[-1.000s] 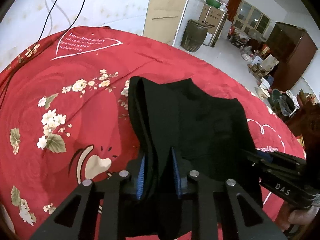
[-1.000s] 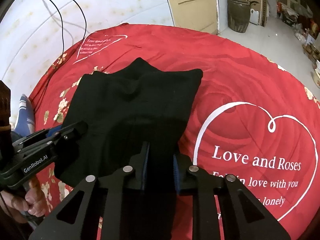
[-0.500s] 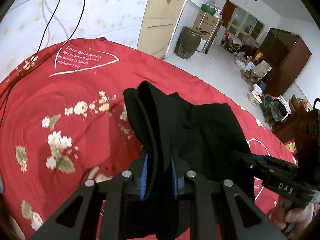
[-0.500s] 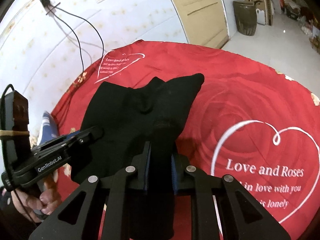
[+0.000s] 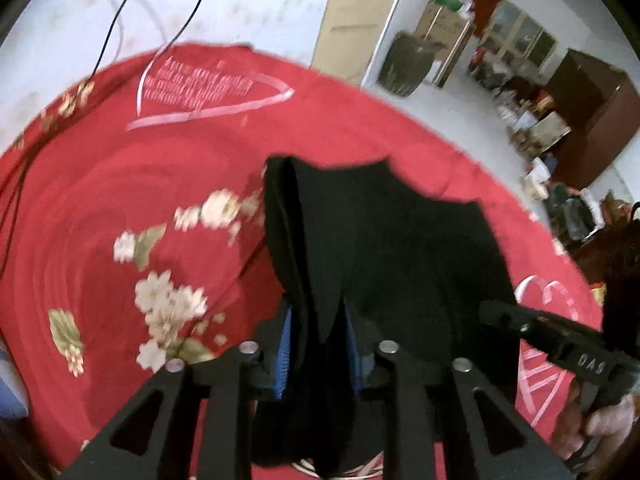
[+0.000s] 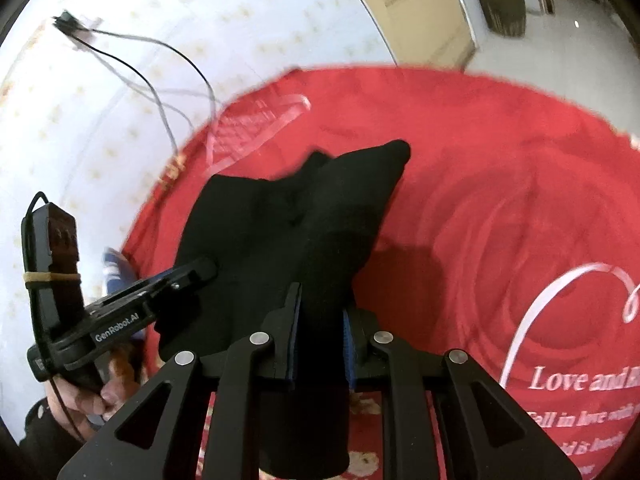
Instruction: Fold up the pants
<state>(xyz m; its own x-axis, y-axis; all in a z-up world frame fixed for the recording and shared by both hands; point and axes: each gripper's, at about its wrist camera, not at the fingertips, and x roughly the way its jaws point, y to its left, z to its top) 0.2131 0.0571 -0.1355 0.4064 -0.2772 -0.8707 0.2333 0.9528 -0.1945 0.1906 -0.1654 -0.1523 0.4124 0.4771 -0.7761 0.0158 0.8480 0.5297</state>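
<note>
Left wrist view: the left gripper (image 5: 318, 344) has its blue-padded fingers (image 5: 285, 346) closed narrow on a bunched edge of the black pants (image 5: 400, 248). Right wrist view: the right gripper (image 6: 320, 334) grips the same pants (image 6: 280, 236) in the same way, with a fold of cloth pinched between its fingers (image 6: 347, 344) and hanging down past them.

Position of the pants: the near edge is raised off the bed in both grippers; the far part slopes down toward the red bedspread (image 5: 120, 184), and whether the far corners touch it cannot be told.

Step in hand, as judged: a fold in progress, with the held edge being carried over the rest of the garment. The next move calls for both grippers to travel forward at equal height, to lay the held edge square on the far edge, and only then to open.

Surroundings: the bedspread carries flower prints (image 5: 168, 304) and a white heart with lettering (image 6: 560, 360). Black cables (image 6: 140, 64) hang on the wall (image 6: 120, 120) beyond the bed, well apart from the pants. Nothing lies on the bedspread in the fold path. Motion blur limits finer detail.
</note>
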